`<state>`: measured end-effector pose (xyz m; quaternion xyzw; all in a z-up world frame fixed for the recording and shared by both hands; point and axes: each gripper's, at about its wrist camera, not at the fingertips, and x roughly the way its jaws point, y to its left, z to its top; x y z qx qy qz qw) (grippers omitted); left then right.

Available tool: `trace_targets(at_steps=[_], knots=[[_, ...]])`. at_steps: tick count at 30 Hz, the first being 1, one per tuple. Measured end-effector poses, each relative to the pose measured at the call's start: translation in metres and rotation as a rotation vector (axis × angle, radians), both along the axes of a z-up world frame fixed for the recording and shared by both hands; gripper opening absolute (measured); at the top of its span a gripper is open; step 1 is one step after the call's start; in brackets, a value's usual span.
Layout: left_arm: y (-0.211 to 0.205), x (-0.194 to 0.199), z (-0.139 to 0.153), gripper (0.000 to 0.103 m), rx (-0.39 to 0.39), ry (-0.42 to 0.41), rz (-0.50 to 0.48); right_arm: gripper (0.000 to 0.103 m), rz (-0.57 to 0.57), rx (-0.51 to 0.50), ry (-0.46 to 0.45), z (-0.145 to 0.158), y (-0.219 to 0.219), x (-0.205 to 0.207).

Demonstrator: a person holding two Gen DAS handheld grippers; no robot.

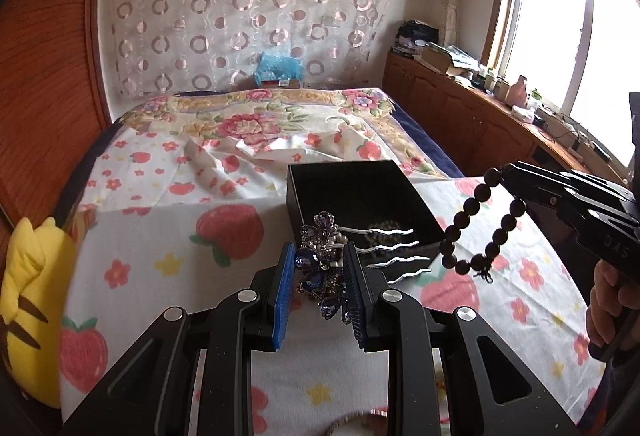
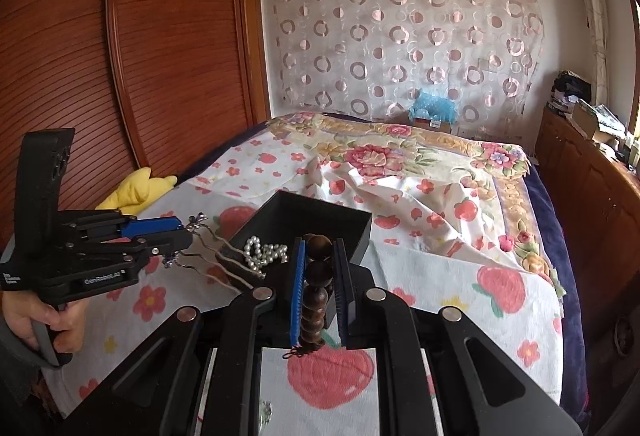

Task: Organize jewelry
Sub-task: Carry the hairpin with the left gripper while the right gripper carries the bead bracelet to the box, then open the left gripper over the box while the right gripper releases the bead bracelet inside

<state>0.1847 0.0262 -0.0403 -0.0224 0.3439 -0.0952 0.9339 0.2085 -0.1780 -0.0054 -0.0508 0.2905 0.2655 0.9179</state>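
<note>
Blue-padded jaws of the left gripper (image 1: pixel 320 276) pinch a jewelled purple hair comb (image 1: pixel 324 260), its wavy silver prongs reaching over the near rim of the black box (image 1: pixel 304 191). The right gripper (image 2: pixel 320 276) clamps a dark wooden bead bracelet (image 2: pixel 318 276), which hangs just beside the box. Inside, a pearl strand (image 2: pixel 264 252) already lies. Judging by this, the sorting is partway: both held pieces remain to be dropped in. More trinkets seem to lie at the nearest edge, though blurred.

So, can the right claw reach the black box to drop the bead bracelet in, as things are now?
Probably yes. The right claw, shut on the bead bracelet, is beside the open black box. The left claw with its hair comb is close by and might crowd it.
</note>
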Motion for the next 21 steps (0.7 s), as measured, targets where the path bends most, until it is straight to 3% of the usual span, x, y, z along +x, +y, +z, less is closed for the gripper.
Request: trace_targets(at_steps=[10, 21], knots=[[-0.013, 0.046, -0.008, 0.023, -0.017, 0.070, -0.024, 0.015, -0.015, -0.006, -0.009, 0.013, 0.000, 0.014], [-0.024, 0.080, -0.025, 0.023, 0.025, 0.097, -0.018, 0.015, -0.027, -0.038, -0.018, 0.020, -0.004, 0.021]])
